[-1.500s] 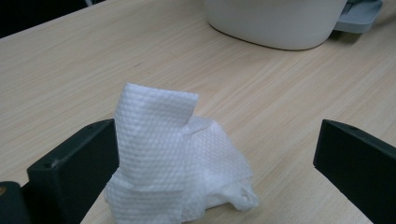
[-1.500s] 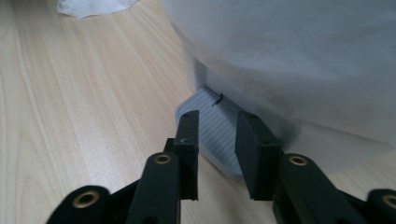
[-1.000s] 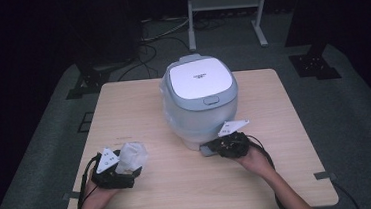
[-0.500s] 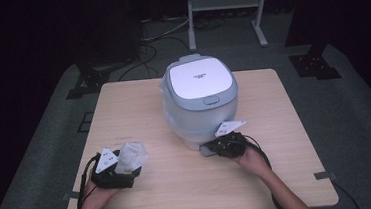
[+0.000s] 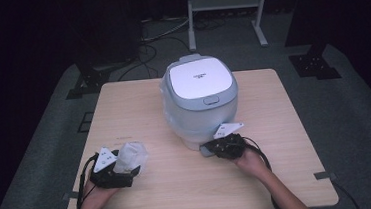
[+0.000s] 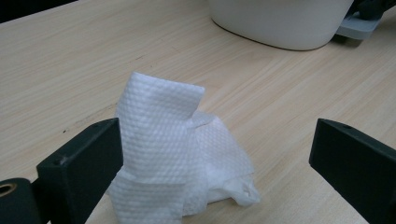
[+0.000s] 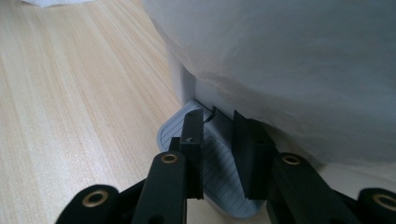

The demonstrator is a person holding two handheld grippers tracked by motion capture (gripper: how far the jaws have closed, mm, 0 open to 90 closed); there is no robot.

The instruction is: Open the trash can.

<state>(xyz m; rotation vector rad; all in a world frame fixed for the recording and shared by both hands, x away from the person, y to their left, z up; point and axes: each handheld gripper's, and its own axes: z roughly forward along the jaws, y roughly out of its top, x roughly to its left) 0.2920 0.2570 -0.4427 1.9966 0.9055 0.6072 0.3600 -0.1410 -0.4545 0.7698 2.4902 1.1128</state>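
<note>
White tissue: a crumpled paper towel (image 6: 173, 158) lies on the near left of the table (image 5: 138, 98), standing up in a fold between the jaws of the left gripper (image 5: 112, 168)
Left gripper: wide open; one jaw touches the towel's side and the other stands well apart, so nothing is squeezed. It looks parked with the wipe ready to hand
Pale blue cooker: a rice cooker (image 5: 199, 101) sits at the middle of the table, lid shut, close enough for both hands to reach
Grey tab: a ribbed grey plastic piece (image 7: 219, 163) pokes out at the cooker's foot on the near right side, lying flat on the wood
Right gripper: the right gripper (image 5: 225, 146) is set low and level at that tab, jaws drawn narrow over its ribbed top; whether the pads truly pinch a part of it I cannot tell
Why so: the low, level approach suits sliding or pulling a flat piece out from under the body, and the towel waits nearby, probably for wiping
Step in hand: likely taking hold of the tab; the wiping is not yet begun
</note>
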